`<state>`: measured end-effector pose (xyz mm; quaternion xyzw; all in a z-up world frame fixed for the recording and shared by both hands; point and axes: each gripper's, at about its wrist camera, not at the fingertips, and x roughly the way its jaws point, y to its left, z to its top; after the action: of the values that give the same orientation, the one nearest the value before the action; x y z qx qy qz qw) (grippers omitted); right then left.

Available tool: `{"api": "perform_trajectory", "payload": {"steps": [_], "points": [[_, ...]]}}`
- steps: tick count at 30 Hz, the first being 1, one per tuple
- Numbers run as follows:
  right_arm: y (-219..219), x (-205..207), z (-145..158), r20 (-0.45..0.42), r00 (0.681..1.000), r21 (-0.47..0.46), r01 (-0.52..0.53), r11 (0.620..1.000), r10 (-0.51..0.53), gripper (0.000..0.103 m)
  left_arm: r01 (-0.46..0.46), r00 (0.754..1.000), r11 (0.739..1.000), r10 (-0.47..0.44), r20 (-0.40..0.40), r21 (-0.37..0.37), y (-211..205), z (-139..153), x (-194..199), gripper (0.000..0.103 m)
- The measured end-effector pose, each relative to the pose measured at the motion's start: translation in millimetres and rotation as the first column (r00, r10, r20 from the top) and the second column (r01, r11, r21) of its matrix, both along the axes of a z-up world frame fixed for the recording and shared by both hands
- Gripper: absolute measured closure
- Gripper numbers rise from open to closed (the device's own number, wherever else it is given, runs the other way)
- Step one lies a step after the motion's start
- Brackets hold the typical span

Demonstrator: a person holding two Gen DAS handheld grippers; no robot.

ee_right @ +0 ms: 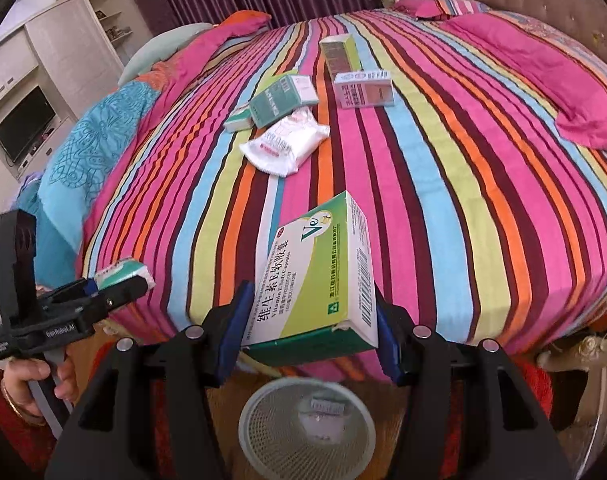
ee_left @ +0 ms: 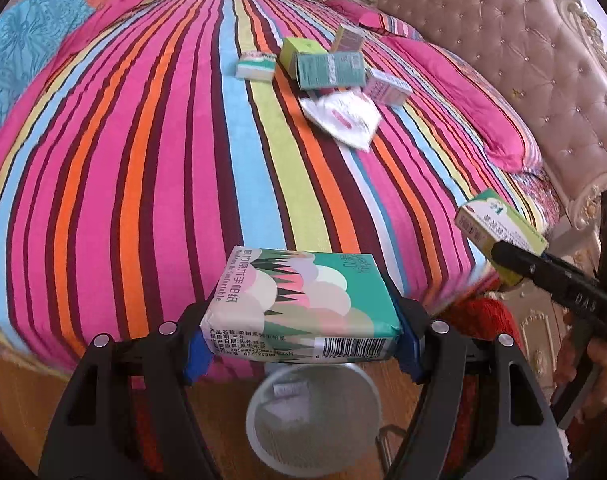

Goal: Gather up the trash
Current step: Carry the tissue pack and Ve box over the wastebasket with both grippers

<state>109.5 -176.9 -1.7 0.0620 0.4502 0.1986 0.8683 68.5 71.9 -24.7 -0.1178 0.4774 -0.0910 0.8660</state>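
Note:
My left gripper (ee_left: 301,344) is shut on a green tissue pack (ee_left: 303,300) and holds it above a white mesh waste basket (ee_left: 259,432) on the floor by the bed. My right gripper (ee_right: 309,336) is shut on a green and white vitamin E box (ee_right: 319,276), also above the basket (ee_right: 263,448). Each gripper shows in the other's view: the right one (ee_left: 507,260) at the right, the left one (ee_right: 123,280) at the left. More trash lies on the striped bed: several small boxes (ee_left: 329,70) and a white plastic packet (ee_left: 341,118).
The bed (ee_left: 183,160) with a striped cover fills both views. A pink pillow (ee_left: 463,100) and a padded headboard (ee_left: 503,40) stand at the right. A red rug (ee_right: 7,420) lies on the floor. A white cabinet with a TV (ee_right: 23,128) stands far left.

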Motion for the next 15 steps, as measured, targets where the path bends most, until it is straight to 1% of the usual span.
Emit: {"api": "perform_trajectory", "payload": {"steps": [7, 9, 15], "points": [[-1, -30, -10, -0.049, 0.998, -0.003, -0.036, 0.999, 0.036, 0.05, 0.035, 0.999, 0.999, -0.035, -0.029, -0.001, -14, -9, -42, 0.033], [0, -36, -15, -0.073, 0.996, 0.001, -0.046, 0.999, 0.046, 0.05, 0.058, 0.997, 0.998, -0.058, -0.044, 0.012, -22, -14, -54, 0.033], [3, -53, -33, -0.143, 0.987, 0.004, -0.072, 0.997, 0.072, 0.05, 0.08, 0.994, 0.997, -0.079, -0.081, 0.018, -33, -30, -74, 0.033]]}}
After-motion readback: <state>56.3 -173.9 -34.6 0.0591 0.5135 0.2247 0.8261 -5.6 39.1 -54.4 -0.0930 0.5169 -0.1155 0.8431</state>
